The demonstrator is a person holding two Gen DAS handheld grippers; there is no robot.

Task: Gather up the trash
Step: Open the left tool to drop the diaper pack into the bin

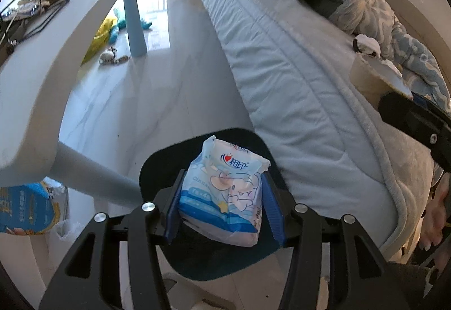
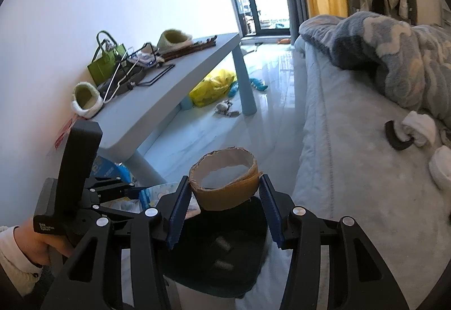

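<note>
My left gripper [image 1: 222, 183] is shut on a blue-and-white tissue pack [image 1: 228, 205] printed with a cartoon, its blue pads pressing both sides. The pack hangs just above a bin [image 1: 157, 169] lined with a dark bag. My right gripper [image 2: 224, 183] is shut on a brown cardboard tape roll [image 2: 225, 197], held upright over the same bin [image 2: 248, 225]. Two small pale scraps lie at the bin's bottom. The roll [image 1: 369, 79] also shows at the right edge of the left wrist view. A hand holds the left gripper's handle [image 2: 70, 183].
A grey-blue table [image 2: 174, 84] stands left of the bin, its leg [image 1: 93, 180] close by. Slippers, a green bag [image 2: 104, 67] and wire racks sit on it. A bed [image 1: 296, 84] with a blanket runs along the right. A yellow plastic bag [image 2: 214, 87] lies on the floor.
</note>
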